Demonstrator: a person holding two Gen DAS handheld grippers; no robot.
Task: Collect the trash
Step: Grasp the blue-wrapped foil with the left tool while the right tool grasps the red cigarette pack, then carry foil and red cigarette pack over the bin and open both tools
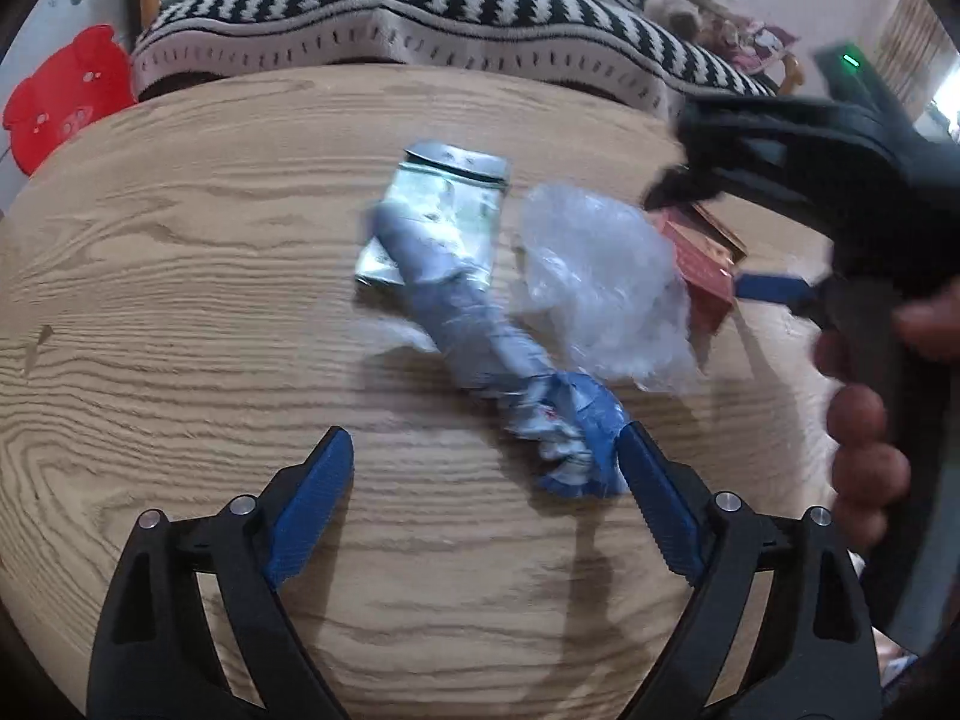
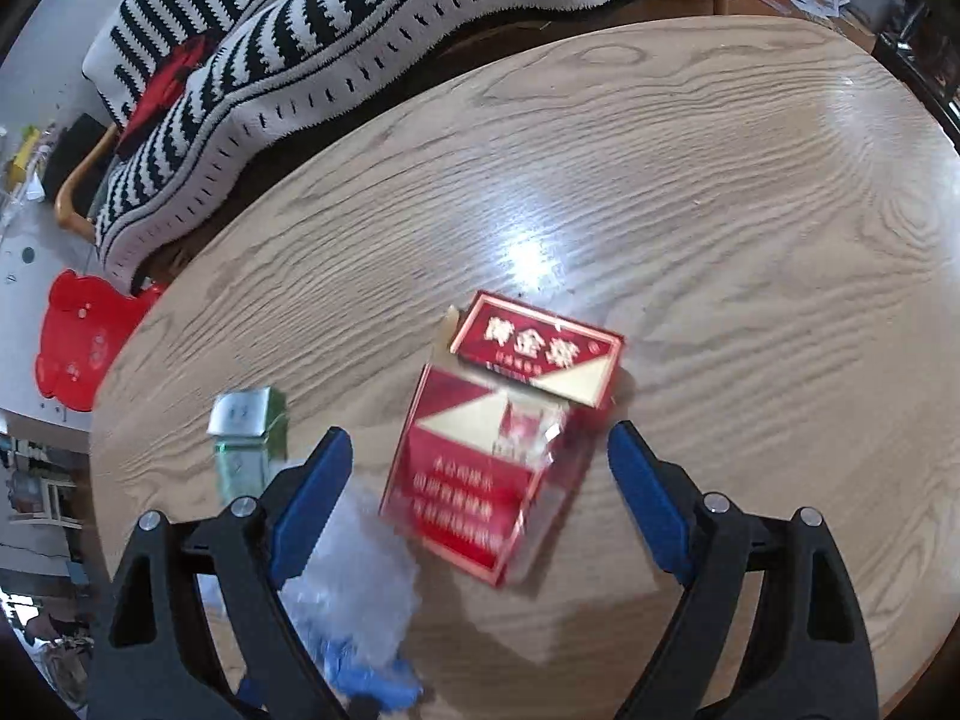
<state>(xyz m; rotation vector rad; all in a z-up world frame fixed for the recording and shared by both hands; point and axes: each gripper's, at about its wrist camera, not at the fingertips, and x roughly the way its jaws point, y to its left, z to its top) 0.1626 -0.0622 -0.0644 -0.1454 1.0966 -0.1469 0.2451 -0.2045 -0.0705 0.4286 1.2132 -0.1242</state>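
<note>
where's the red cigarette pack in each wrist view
Left wrist view: the red cigarette pack sits at right of centre, mostly hidden behind the clear plastic wrap, under the right hand-held gripper.
Right wrist view: the pack lies low in the centre, lid flipped open, between the open fingers.
Shared landmark: the silver-green foil packet, on the far side of the wrap from the pack.

Left tongs (image 1: 486,450) spread wide, crumpled wrapper (image 1: 480,336), wooden table (image 1: 180,276)

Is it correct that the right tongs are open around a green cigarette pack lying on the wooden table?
Not quite: the cigarette pack is red with gold, not green. The right wrist view shows it lying on the wooden table between the fingers of the open right tongs.
</note>
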